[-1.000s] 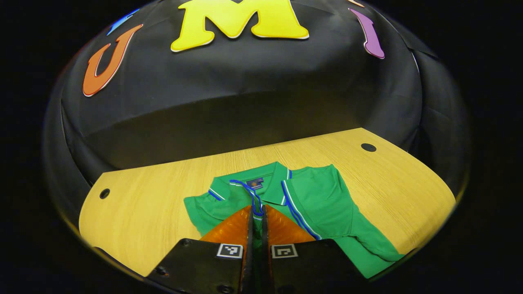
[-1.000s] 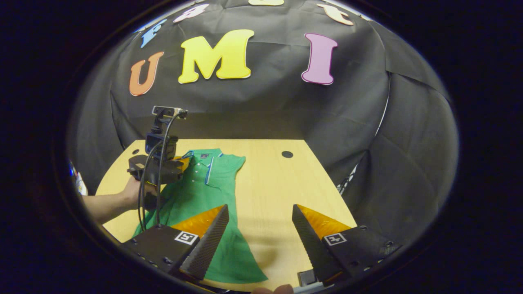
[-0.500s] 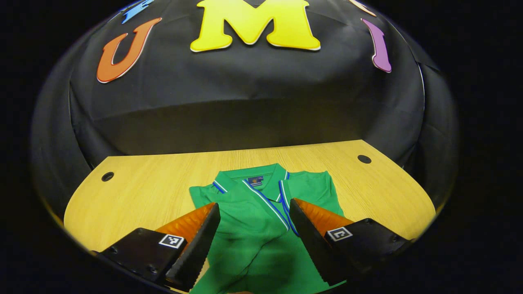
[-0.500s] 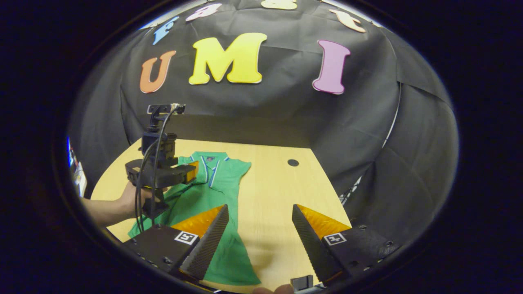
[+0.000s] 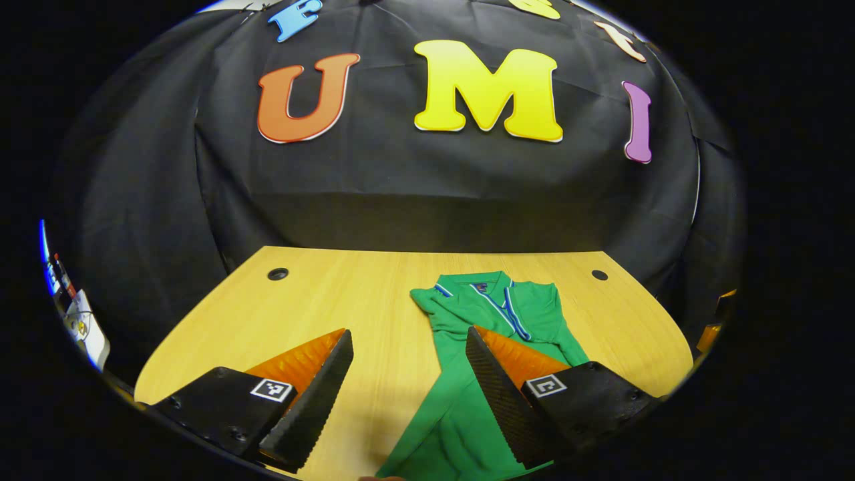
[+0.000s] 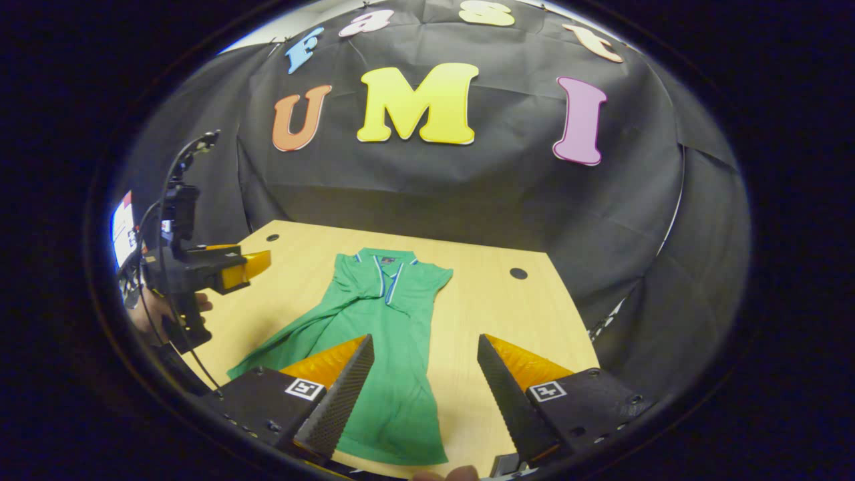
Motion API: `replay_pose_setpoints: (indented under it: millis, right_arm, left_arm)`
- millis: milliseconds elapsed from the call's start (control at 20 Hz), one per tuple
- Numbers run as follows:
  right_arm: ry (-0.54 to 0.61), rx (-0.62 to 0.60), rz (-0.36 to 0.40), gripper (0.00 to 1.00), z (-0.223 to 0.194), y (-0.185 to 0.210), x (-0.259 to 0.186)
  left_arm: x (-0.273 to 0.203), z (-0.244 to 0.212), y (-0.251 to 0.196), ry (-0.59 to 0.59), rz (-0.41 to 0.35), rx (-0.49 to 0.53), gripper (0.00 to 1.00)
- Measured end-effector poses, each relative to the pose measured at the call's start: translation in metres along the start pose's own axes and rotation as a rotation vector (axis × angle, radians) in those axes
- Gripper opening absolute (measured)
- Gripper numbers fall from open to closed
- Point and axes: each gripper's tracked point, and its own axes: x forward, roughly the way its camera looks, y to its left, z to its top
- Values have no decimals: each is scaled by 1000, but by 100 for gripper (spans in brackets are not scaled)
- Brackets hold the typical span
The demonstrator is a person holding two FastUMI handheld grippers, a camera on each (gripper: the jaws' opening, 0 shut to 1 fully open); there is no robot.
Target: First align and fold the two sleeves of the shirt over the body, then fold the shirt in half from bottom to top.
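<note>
Left gripper [image 6: 257, 264] withdrew leftward, open — shirt [image 6: 381, 334] unobstructed on table [image 6: 494, 314].

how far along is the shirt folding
Sleeves look folded in: the green shirt lies long and narrow on the table. Nothing is in hand; the left gripper and right gripper both have open jaws. Left: folding bottom to top.

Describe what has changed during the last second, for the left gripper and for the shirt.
The left gripper was shut on shirt fabric near the collar one second ago. It then opened, let go and drew back to its own left, off the green shirt. In the right gripper view it now hangs over bare table. The right gripper stayed open over the shirt's lower part, and the shirt stayed flat with the sleeve folded in.
</note>
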Motion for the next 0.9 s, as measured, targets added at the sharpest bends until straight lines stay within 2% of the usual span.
replay_pose_setpoints:
  millis: [250, 450, 500, 700, 900]
  right_arm:
    - [119, -1, 21, 95, -47, 6, -18]
    - [251, -35, -14, 96, -96, 0, -32]
    - [287, -38, -12, 98, -109, 1, -34]
    - [468, 5, 6, 96, -166, 3, -38]
    - [593, 32, -8, 96, -207, -7, -34]
  left_arm:
    - [-66, -51, 29, 119, -45, 43, 100]
    - [-104, -101, 30, 279, -126, 84, 100]
    - [-109, -116, 28, 327, -151, 88, 100]
    - [-119, -179, 30, 549, -203, 71, 100]
    - [-112, -214, 26, 680, -256, 18, 100]
